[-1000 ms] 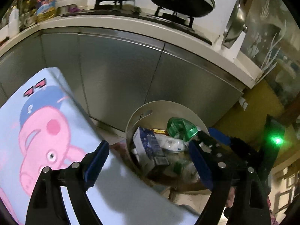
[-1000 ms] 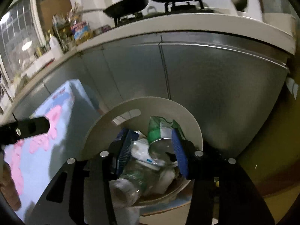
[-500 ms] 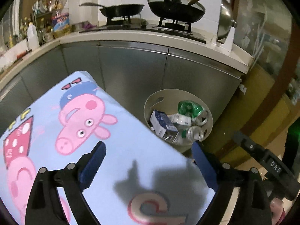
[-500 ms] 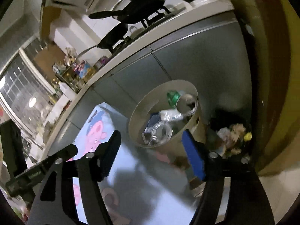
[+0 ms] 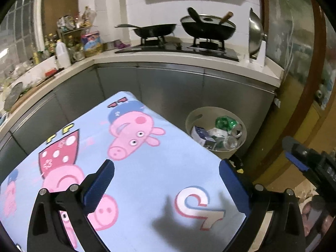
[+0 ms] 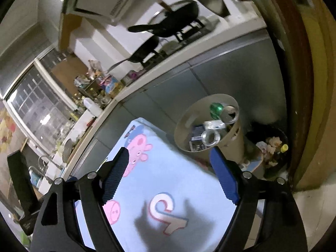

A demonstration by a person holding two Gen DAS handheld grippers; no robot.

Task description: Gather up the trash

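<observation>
Going left to right: the left tool (image 5: pixel 166 180) hangs over a light blue tabletop (image 5: pixel 147 168) printed with pink cartoon pigs, jaws spread wide with nothing between them, and they've just been opening further. The right tool (image 6: pixel 170 173) sits over that same cloth, also gaping and empty, its jaws likewise just opened up. Past the tabletop's far right corner, down on the floor against the grey cabinets (image 5: pixel 168 88), stands the beige bin (image 5: pixel 216 129). Inside it there's a green crushed can (image 5: pixel 225 122), a blue carton (image 5: pixel 199 133) and a clear bottle (image 6: pixel 210 137), all piled together.
</observation>
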